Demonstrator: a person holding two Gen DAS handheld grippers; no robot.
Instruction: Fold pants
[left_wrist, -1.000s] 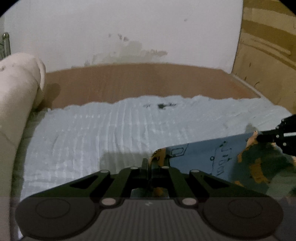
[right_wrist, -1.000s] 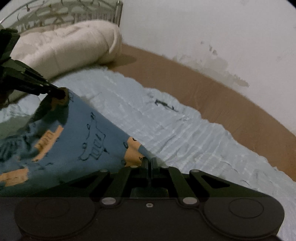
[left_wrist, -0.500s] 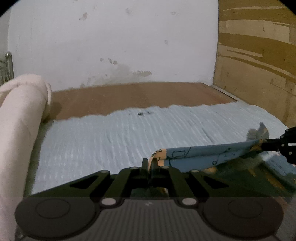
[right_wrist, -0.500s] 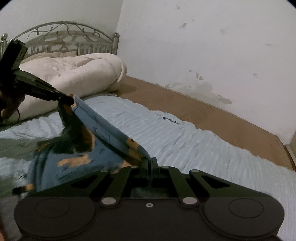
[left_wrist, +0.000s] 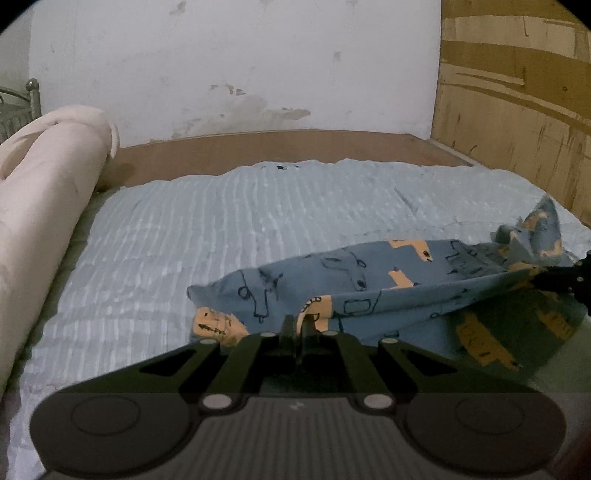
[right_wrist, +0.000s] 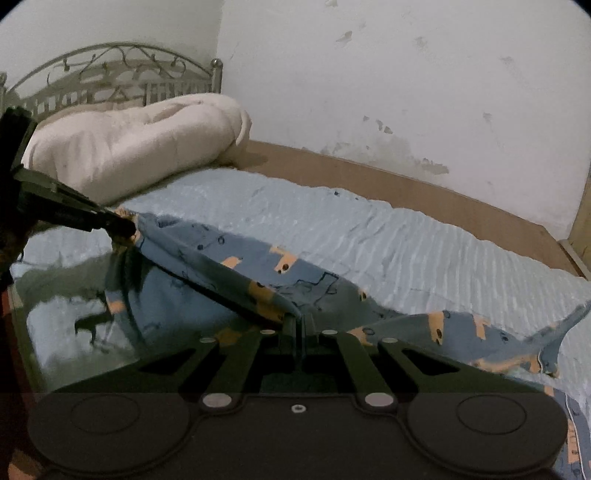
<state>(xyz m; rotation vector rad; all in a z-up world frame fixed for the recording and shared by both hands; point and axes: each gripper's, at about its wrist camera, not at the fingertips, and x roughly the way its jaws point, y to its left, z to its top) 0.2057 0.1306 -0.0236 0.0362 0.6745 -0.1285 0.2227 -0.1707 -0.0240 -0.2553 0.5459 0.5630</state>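
The pants (left_wrist: 369, 280) are blue with orange and dark printed shapes. They hang stretched between both grippers above a light blue bedspread (left_wrist: 221, 229). My left gripper (left_wrist: 297, 325) is shut on one end of the cloth edge. My right gripper (right_wrist: 297, 321) is shut on the other end of that edge. In the left wrist view the right gripper (left_wrist: 535, 280) shows at the far right. In the right wrist view the left gripper (right_wrist: 129, 227) shows at the left. Part of the pants (right_wrist: 480, 332) lies on the bed, the far end trailing right.
A rolled cream quilt (left_wrist: 44, 192) lies along the left side of the bed, in front of a metal headboard (right_wrist: 110, 81). A brown bed board (left_wrist: 295, 147) runs along the white wall. A wooden panel (left_wrist: 517, 92) stands at the right.
Both grippers have moved forward and down over the bed with the pants. The cloth, earlier taut and lifted, now drapes onto the bedspread beyond the held edge.
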